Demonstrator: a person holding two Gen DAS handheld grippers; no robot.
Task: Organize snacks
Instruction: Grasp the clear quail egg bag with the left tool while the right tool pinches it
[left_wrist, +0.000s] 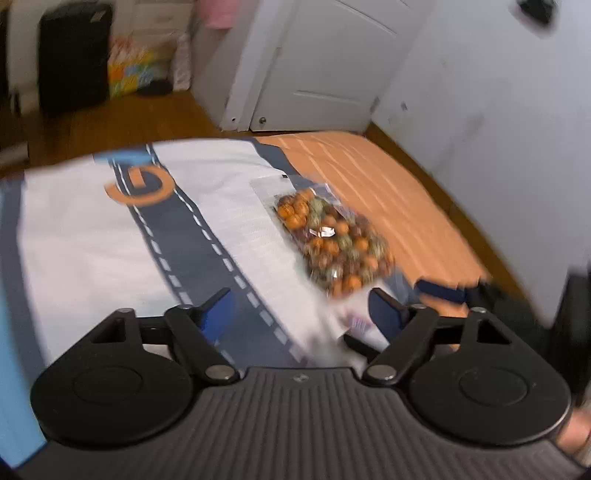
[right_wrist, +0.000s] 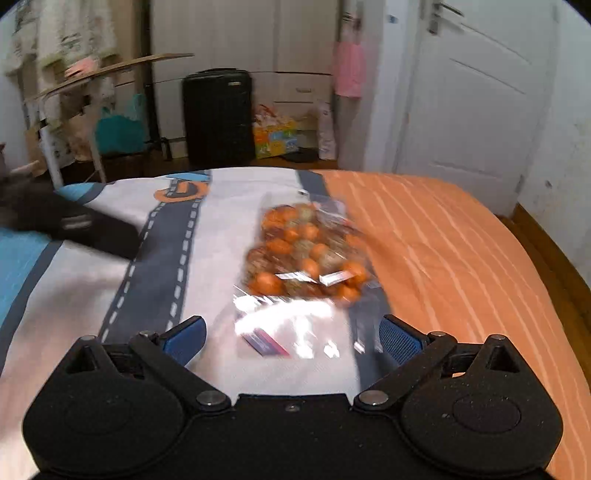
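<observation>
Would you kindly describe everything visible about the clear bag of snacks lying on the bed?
The snack bag is a clear, glossy plastic pouch lying flat on the bedspread, where the white road-print part meets the orange striped part. Its far end is packed with small round orange, brown and greenish wrapped pieces. The near end is flat, seems empty and catches glare, with a small red and blue label. Nothing grips it: the right gripper stands open just before that near edge.

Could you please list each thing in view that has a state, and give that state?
Left gripper: open, nothing between its fingers.
Right gripper: open, over the bag's near end, not gripping it.
Snack bag: lying flat on the bed, full of wrapped sweets; whether it is sealed cannot be told.
Suitcase: upright, closed.
Door: closed.
Bed cover: spread flat.
</observation>
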